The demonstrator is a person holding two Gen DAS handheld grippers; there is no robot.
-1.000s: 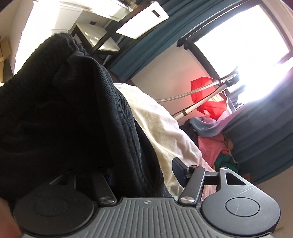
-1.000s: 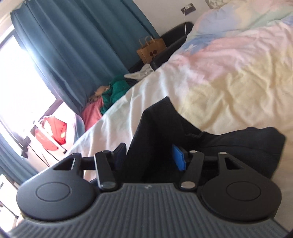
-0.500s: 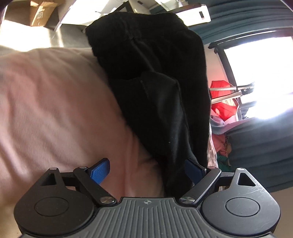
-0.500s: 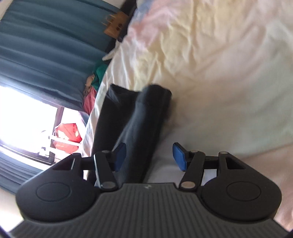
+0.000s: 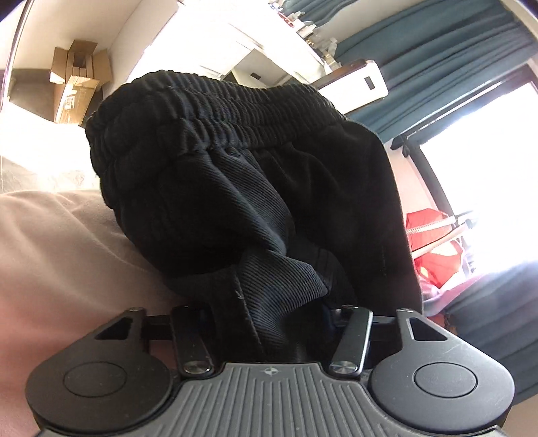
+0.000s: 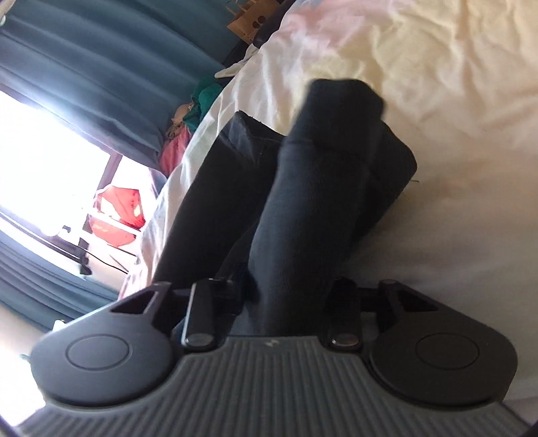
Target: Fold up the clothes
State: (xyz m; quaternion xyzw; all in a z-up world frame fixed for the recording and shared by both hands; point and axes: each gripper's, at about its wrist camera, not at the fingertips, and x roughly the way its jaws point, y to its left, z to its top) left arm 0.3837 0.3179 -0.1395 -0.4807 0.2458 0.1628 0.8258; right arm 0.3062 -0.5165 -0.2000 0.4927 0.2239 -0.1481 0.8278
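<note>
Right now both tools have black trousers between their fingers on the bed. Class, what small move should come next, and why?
Probably finish closing both tools before lifting. The left tool has bunched fabric below the ribbed waistband of the black trousers between its closing jaws; the right tool is closing on a leg fold. The trousers lie crumpled on the bedsheet, so a firm grip seems needed first.

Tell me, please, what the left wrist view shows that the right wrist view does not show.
Only the left wrist view shows the ribbed waistband of the black trousers, cardboard boxes and a white cabinet. Only the right wrist view shows the trouser legs lying on the pale bedsheet, and a paper bag. Both share black cloth between closing jaws, teal curtains, a bright window and a red item.
</note>
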